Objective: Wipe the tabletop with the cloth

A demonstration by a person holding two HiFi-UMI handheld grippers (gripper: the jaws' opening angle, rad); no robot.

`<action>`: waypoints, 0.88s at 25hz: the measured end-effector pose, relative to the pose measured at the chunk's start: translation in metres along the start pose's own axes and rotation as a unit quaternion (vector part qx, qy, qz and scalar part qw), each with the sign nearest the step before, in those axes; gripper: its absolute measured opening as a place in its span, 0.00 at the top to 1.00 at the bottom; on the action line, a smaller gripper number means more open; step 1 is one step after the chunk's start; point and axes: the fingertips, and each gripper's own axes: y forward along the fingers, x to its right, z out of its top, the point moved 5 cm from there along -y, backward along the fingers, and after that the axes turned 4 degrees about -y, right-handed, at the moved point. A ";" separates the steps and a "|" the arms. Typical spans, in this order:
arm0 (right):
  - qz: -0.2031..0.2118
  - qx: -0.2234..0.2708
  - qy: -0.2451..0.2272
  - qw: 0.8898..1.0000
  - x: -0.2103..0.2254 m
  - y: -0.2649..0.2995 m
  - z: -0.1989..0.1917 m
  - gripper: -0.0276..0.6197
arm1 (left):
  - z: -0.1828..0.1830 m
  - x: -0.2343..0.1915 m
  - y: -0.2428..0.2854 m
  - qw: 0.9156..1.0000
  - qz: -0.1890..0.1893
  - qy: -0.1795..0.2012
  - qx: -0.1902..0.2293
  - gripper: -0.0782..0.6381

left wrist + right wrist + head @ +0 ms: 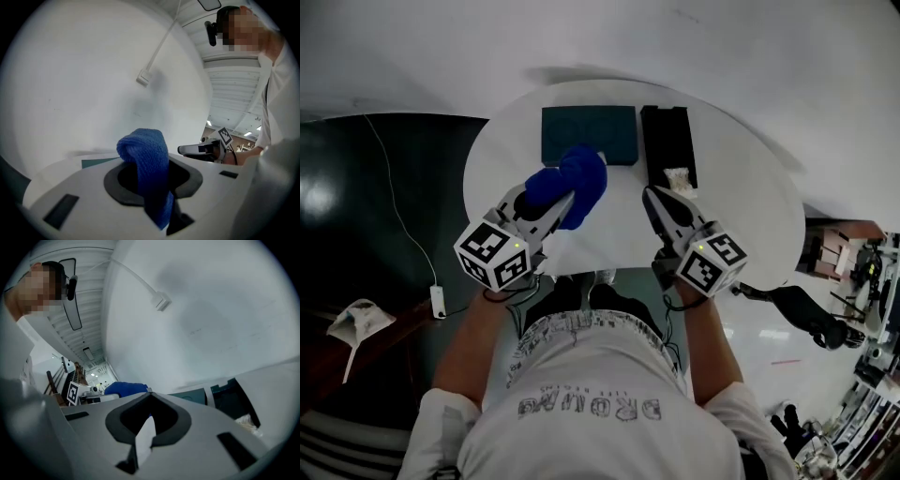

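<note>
A person's white shirt (581,394) with grey letters on it is closest, at the bottom of the head view. Both arms reach out over a round white table (741,187).

The left gripper (553,199) has its jaws closed on a blue cloth (578,180). In the left gripper view the cloth (147,164) is bunched up between the jaws, and one fold sticks out past the tips. From above, the cloth sits over the middle of the table, and its far end covers the near edge of a flat dark green mat (600,127). I cannot tell if the cloth touches the table.

The right gripper (657,199) is on the right side, well apart from the cloth. Its jaws are closed with the tips touching, and nothing is between them. Only the white table shows through the little gap behind the tips.

A black tray (666,136) lies just to the right of the green mat, at the far side of the table. Something pale and crumpled (679,178) sits at the tray's near end, just past the right gripper's tips.

The floor (384,187) to the left is dark, with a thin white cord (401,225) running across it.
</note>
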 end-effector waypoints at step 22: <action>0.040 0.011 -0.058 0.997 -0.053 0.024 0.025 0.95 | 0.037 -0.012 -0.061 0.998 0.030 0.004 0.050 0.72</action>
